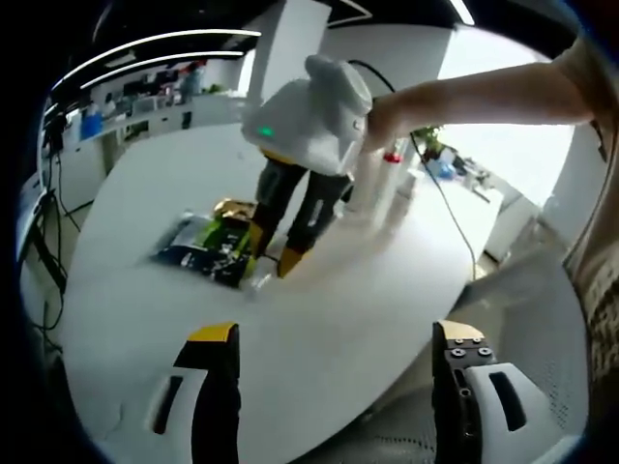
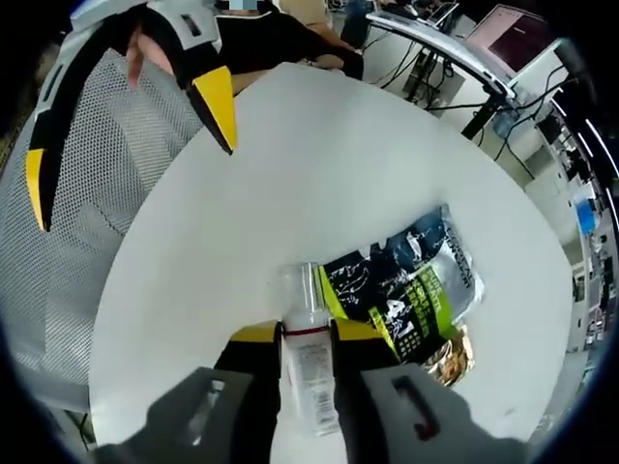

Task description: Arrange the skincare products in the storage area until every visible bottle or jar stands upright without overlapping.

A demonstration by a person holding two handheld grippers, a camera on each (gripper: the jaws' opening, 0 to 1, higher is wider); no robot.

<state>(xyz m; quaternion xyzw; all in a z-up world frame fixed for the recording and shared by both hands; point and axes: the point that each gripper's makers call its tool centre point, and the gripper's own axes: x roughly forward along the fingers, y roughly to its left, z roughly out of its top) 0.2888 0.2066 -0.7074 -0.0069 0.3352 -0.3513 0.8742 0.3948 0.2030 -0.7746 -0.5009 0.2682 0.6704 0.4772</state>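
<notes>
A clear bottle (image 2: 309, 372) with a white label, a red band and a transparent cap lies along my right gripper (image 2: 308, 333), whose yellow-tipped jaws are shut on it just above the white table (image 2: 242, 222). In the left gripper view the right gripper (image 1: 271, 268) reaches down to the table beside a dark and green packet (image 1: 205, 246). That packet (image 2: 406, 285) lies flat right of the bottle, with a gold item (image 2: 447, 358) at its end. My left gripper (image 1: 334, 338) hangs open over the table's near edge with nothing between its jaws, also seen as the left gripper (image 2: 135, 188).
Blurred pale bottles (image 1: 387, 188) stand at the table's far right, behind a person's forearm (image 1: 484, 97). A grey mesh chair (image 2: 97, 222) sits beside the table's edge. Desks and cables ring the room beyond.
</notes>
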